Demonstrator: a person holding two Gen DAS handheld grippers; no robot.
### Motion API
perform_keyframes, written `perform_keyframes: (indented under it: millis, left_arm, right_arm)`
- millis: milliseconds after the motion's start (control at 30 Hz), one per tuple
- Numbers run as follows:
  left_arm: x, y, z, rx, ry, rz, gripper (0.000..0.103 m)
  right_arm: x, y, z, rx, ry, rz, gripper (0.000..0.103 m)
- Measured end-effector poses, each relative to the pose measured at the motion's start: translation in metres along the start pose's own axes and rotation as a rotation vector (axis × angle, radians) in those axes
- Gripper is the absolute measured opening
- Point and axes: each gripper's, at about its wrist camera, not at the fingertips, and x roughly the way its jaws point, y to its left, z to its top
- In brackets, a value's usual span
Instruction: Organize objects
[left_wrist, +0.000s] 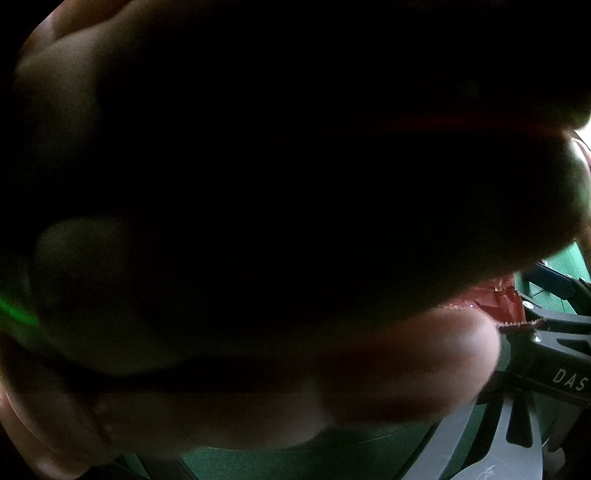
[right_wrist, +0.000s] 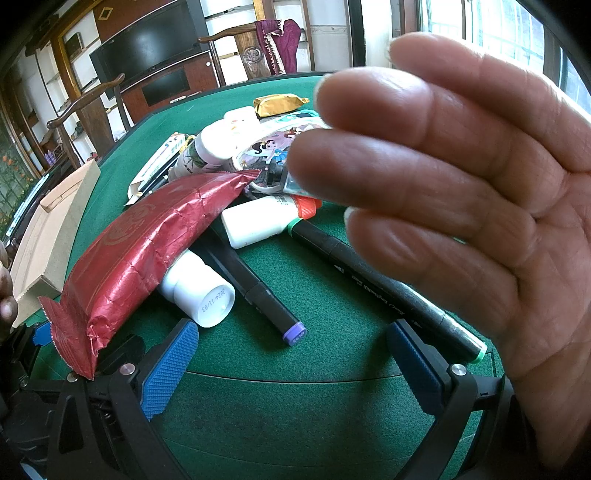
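Green felt table (right_wrist: 314, 406): bears a loose heap of small items, seen from the right wrist view.
Obstruction, right view: an open hand (right_wrist: 480, 192), palm toward the lens, covers the right side and hides part of the heap.
Obstruction, left view: a dark, blurred mass, apparently a hand pressed near the lens, fills almost everything; only a strip of felt and a red serrated edge (left_wrist: 502, 306) show at lower right.
Right gripper (right_wrist: 291, 369): blue-padded fingers spread wide apart, holding nothing, low over the felt.
Left gripper: state cannot be told; a dark jaw at the lower left of the right view meets the packet's crimped end.
Red foil packet (right_wrist: 136, 258): lies slanted, resting on a white bottle (right_wrist: 199, 291) on its side.
2 black markers: purple-capped marker (right_wrist: 255, 288) and green-capped marker (right_wrist: 388, 291), both flat on the felt.
Orange-capped white bottle (right_wrist: 262, 221): lying between packet and green-capped marker.
Cardboard box (right_wrist: 48, 236): open, at the table's left edge; contents not visible.
Gold packet (right_wrist: 277, 103): at the far side of the heap.
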Motion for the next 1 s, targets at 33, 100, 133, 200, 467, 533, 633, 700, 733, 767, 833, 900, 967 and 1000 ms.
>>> perform_keyframes:
  millis: [33, 100, 133, 200, 467, 533, 633, 700, 733, 767, 833, 900, 967, 1000]
  left_arm:
    - [0.0011, 0.0005, -0.0002, 0.000, 0.000, 0.000, 0.103]
    - [0.0012, 0.0006, -0.0001, 0.000, -0.001, 0.000, 0.103]
    - [0.0010, 0.0005, -0.0002, 0.000, -0.001, 0.000, 0.103]
    - [0.0010, 0.0004, -0.0002, 0.000, -0.001, 0.000, 0.103]
    - [0.0012, 0.0005, -0.0002, 0.000, -0.001, 0.000, 0.103]
    - [0.0011, 0.0005, -0.0002, 0.000, -0.001, 0.000, 0.103]
    - [0.0011, 0.0004, -0.0002, 0.000, -0.001, 0.000, 0.103]
    - [0.0012, 0.0005, -0.0002, 0.000, -0.001, 0.000, 0.103]
    - [0.0011, 0.0005, -0.0002, 0.000, -0.001, 0.000, 0.103]
    - [0.0012, 0.0005, -0.0002, 0.000, -0.001, 0.000, 0.103]
    - [0.0011, 0.0005, -0.0002, 0.000, -0.001, 0.000, 0.103]
    - [0.0012, 0.0005, -0.0002, 0.000, -0.001, 0.000, 0.103]
    - [0.0012, 0.0005, -0.0002, 0.000, -0.001, 0.000, 0.103]
    - [0.0012, 0.0005, -0.0002, 0.000, -0.001, 0.000, 0.103]
  right_arm:
    - [-0.0006, 0.0026, -0.0008, 0.000, 0.000, 0.000, 0.103]
    - [0.0000, 0.0004, 0.0003, 0.000, 0.000, 0.000, 0.103]
    - [-0.0005, 0.0028, -0.0007, 0.000, 0.000, 0.000, 0.103]
    - [-0.0002, 0.0025, -0.0005, 0.000, 0.000, 0.000, 0.103]
    - [-0.0001, 0.0035, -0.0001, 0.000, 0.000, 0.000, 0.103]
    - [-0.0001, 0.0034, 0.0000, 0.000, 0.000, 0.000, 0.103]
    - [0.0004, 0.0026, 0.0009, 0.000, 0.000, 0.000, 0.103]
    - [0.0004, 0.0029, 0.0009, 0.000, 0.000, 0.000, 0.103]
    - [0.0004, 0.0028, 0.0010, 0.000, 0.000, 0.000, 0.103]
    - [0.0002, 0.0038, 0.0008, 0.000, 0.000, 0.000, 0.103]
    - [0.0004, 0.0029, 0.0011, 0.000, 0.000, 0.000, 0.103]
    - [0.0010, 0.0016, 0.0018, 0.000, 0.000, 0.000, 0.103]
    - [0.0001, 0.0042, 0.0007, 0.000, 0.000, 0.000, 0.103]
    - [0.0004, 0.0038, 0.0009, 0.000, 0.000, 0.000, 0.103]
